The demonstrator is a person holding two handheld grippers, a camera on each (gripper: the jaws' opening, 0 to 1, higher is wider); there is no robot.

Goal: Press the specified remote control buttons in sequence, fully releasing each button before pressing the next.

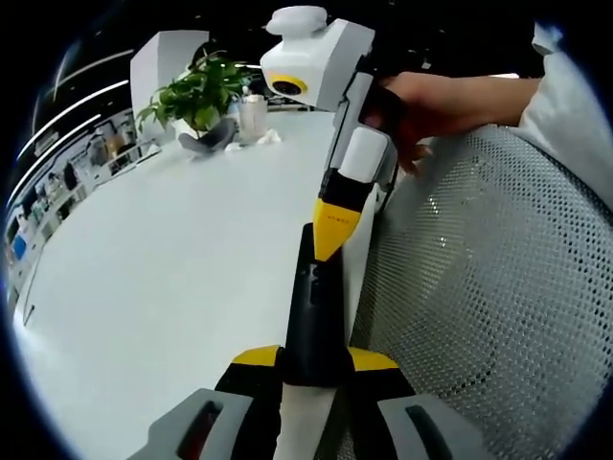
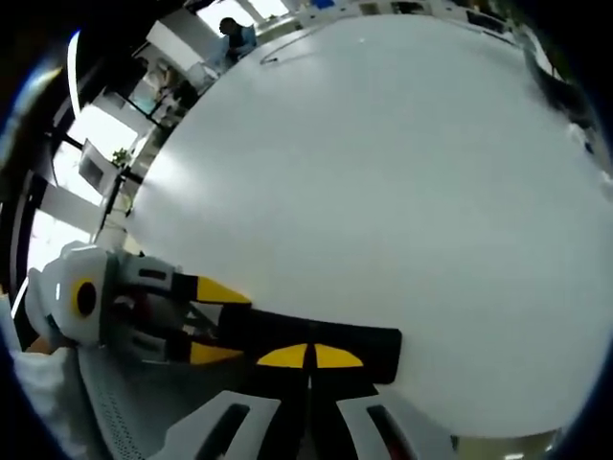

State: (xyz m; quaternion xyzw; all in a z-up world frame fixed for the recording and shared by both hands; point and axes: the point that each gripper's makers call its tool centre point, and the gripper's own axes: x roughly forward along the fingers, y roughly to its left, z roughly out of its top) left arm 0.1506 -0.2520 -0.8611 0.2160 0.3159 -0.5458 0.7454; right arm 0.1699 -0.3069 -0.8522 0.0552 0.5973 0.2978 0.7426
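Black remote [image 1: 316,307] clamped at its near end by left gripper [image 1: 314,360], jaws clenched on either side, held over the edge of white table [image 1: 163,278] beside mesh chair [image 1: 479,297]. Long axis pointing straight away from the left gripper toward right gripper [image 1: 335,222]. Right gripper's jaws pinched together on nothing, tip meeting the remote's far half end-on, across it in the right gripper view. Pressed or merely touching: cannot tell. Pressing hand clearly the right, already on the keypad; next key likely a small slide along the axis.
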